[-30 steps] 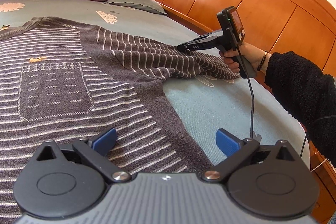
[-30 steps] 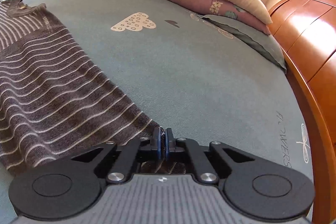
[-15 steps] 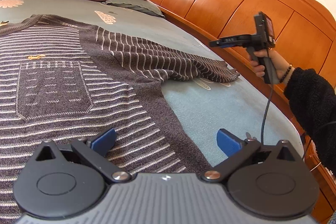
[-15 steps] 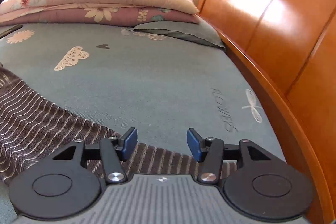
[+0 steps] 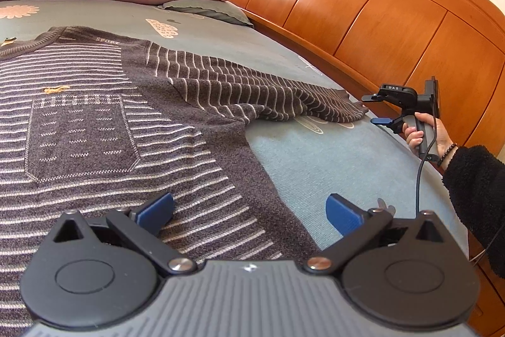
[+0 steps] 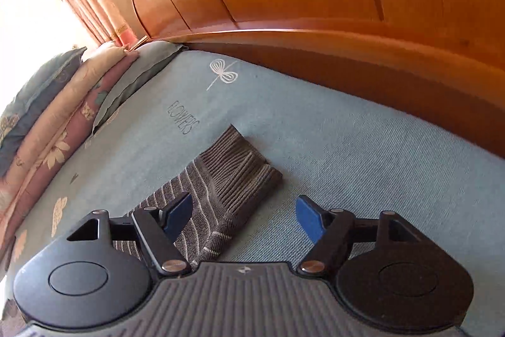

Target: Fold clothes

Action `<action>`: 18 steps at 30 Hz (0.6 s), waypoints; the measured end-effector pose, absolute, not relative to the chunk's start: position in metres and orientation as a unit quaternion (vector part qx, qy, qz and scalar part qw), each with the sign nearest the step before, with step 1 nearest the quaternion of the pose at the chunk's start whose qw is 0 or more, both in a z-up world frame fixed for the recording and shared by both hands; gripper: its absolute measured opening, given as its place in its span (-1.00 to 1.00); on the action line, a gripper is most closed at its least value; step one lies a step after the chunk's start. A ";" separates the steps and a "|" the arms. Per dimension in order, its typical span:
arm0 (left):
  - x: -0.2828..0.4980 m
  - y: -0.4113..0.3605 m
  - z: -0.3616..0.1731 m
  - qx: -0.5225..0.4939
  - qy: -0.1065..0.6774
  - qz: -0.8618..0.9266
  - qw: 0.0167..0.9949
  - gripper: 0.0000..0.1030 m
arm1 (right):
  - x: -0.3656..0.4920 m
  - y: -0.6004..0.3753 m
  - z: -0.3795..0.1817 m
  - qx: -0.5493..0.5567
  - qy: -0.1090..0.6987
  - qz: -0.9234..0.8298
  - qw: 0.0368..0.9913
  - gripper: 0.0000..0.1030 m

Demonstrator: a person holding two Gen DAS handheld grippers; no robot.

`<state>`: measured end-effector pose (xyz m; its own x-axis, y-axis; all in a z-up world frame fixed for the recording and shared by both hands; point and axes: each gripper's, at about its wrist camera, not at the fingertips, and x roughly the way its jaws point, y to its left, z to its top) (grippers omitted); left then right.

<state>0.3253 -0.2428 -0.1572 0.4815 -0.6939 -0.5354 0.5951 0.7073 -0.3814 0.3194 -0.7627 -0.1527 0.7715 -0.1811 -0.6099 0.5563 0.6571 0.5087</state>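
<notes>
We find the grey knitted sweater with pale stripes (image 5: 104,128) spread flat on the blue-green bedsheet (image 5: 315,153), its hem under and just ahead of the left gripper (image 5: 249,209), whose blue-padded fingers (image 5: 156,207) stand wide apart with nothing clamped. The sweater's striped sleeve (image 6: 221,188) lies extended towards the orange wooden headboard (image 5: 363,5). The right gripper (image 6: 243,215) is opening; the ribbed cuff lies ahead of its fingers (image 6: 307,218), nearer the left one, ungripped.
</notes>
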 end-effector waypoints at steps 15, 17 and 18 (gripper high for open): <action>0.325 -0.243 -0.158 -0.072 0.340 -0.372 0.860 0.99 | 0.372 -0.760 -0.156 0.293 0.263 -0.283 0.874 -0.73; 0.325 -0.242 -0.158 -0.074 0.340 -0.373 0.860 0.99 | 0.365 -0.757 -0.152 0.300 0.262 -0.295 0.868 -0.34; 0.326 -0.242 -0.158 -0.075 0.340 -0.374 0.860 0.99 | 0.357 -0.753 -0.149 0.305 0.257 -0.293 0.869 -0.29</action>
